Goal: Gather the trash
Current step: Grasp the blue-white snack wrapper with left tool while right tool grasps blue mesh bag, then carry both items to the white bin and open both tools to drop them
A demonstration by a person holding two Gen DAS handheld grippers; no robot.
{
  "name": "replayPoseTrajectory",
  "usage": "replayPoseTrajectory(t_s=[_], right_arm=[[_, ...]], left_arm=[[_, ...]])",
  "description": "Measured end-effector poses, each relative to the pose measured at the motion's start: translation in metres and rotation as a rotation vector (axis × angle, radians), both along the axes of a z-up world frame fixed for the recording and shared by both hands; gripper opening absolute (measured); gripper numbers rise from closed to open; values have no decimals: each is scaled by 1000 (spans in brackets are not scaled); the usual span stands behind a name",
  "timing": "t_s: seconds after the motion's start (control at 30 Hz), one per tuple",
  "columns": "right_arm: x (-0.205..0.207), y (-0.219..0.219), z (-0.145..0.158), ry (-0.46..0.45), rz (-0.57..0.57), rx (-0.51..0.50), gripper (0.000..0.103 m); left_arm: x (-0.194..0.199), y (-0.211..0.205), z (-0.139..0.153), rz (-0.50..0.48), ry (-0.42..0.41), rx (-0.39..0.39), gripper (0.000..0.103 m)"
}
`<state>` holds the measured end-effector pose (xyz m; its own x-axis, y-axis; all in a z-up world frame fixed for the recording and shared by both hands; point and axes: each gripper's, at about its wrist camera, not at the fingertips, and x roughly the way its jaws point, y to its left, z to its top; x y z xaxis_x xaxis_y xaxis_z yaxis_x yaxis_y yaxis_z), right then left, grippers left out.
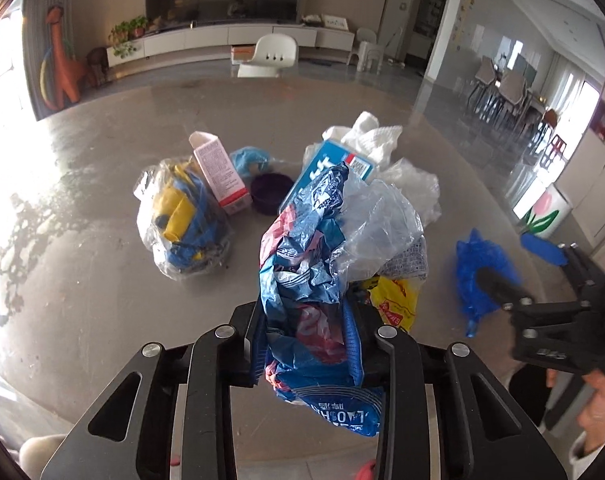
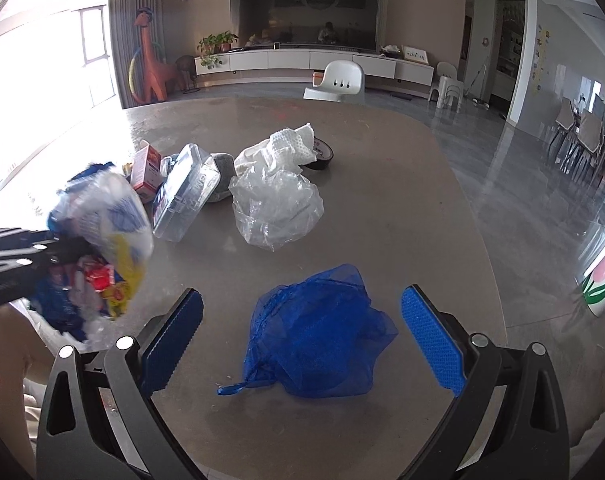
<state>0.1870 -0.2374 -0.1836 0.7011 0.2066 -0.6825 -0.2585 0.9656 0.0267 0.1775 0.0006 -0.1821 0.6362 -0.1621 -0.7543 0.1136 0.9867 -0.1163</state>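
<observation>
Trash wrapper (image 1: 306,280), blue, upside-down print "LAOSH…", pinched in left gripper (image 1: 308,344) jaws. Right gripper (image 2: 302,334) jaws spread around blue mesh bag (image 2: 318,336) on tabletop (image 2: 402,208); clear bag (image 2: 276,208) at 12 o'clock.

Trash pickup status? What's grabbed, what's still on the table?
Done: nothing visibly binned.
In hand: left tongs are clamped on a crumpled blue snack wrapper; right tongs are open around the blue mesh bag, not gripping.
Left on the table: clear plastic bag, white cloth, pink carton, clear bag of yellow-blue stuff.
</observation>
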Motion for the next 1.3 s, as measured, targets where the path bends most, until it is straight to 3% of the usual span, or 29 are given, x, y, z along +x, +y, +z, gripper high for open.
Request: replayPoseTrajectory(t_s=[0.23,0.3,0.37,0.4,0.47,0.53,0.77,0.97,1.3], right_arm=[[8,1,-16,34,15,-1,99],[8,2,-20,46,23,-11,89],[11,4,-25,81,28,-15,53],[10,3,-29,102,31,-13,46],[10,0,-32,131,25,-2,12],[7,-3,-28,139,24,20,7],[-29,-17,25,18,26,25,5],[-77,-44,79,-106,-26,-7,5],[-154,-116,116,-191,-214,-66,5]], left_arm=[[-9,7,14,11,-28,-6,31],[-9,6,14,13,-27,-2,31],[-14,7,14,12,-28,0,31],[-16,5,15,11,-28,1,31],[-17,3,15,9,-28,5,31],[-18,1,17,7,-32,11,31],[-24,-7,30,-10,-66,12,31],[-33,-41,50,-91,-108,-7,31],[-55,-146,58,-327,-122,-51,31]])
